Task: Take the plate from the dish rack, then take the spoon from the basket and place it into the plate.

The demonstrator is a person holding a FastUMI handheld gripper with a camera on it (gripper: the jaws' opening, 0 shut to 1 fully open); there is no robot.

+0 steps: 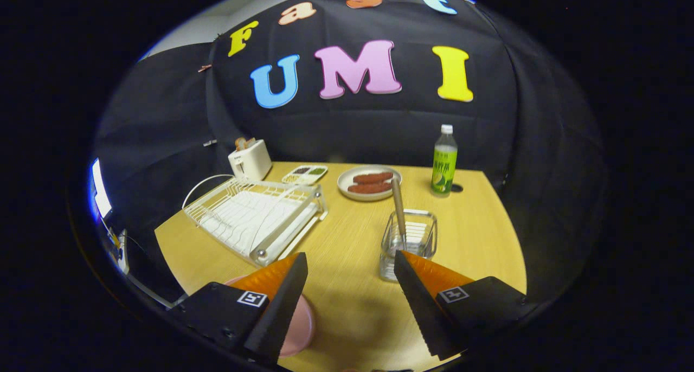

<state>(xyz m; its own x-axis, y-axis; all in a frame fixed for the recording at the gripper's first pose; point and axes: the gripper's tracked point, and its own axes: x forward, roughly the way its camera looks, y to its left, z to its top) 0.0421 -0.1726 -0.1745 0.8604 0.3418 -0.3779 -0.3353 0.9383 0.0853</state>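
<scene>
The gripper [351, 263] has its fingers spread wide with nothing between them, hovering over the wooden table [347, 307]. The pink plate [299, 324] sits on the table under the left finger, near side. The spoon [399, 212] stands upright in the clear basket [407, 243] just ahead of the right finger. White dish rack [255, 216] is off to the left, further back

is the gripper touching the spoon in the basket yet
Apart. In the gripper view the open gripper hangs short of the basket, and bare table shows between its fingers and the upright spoon.
</scene>
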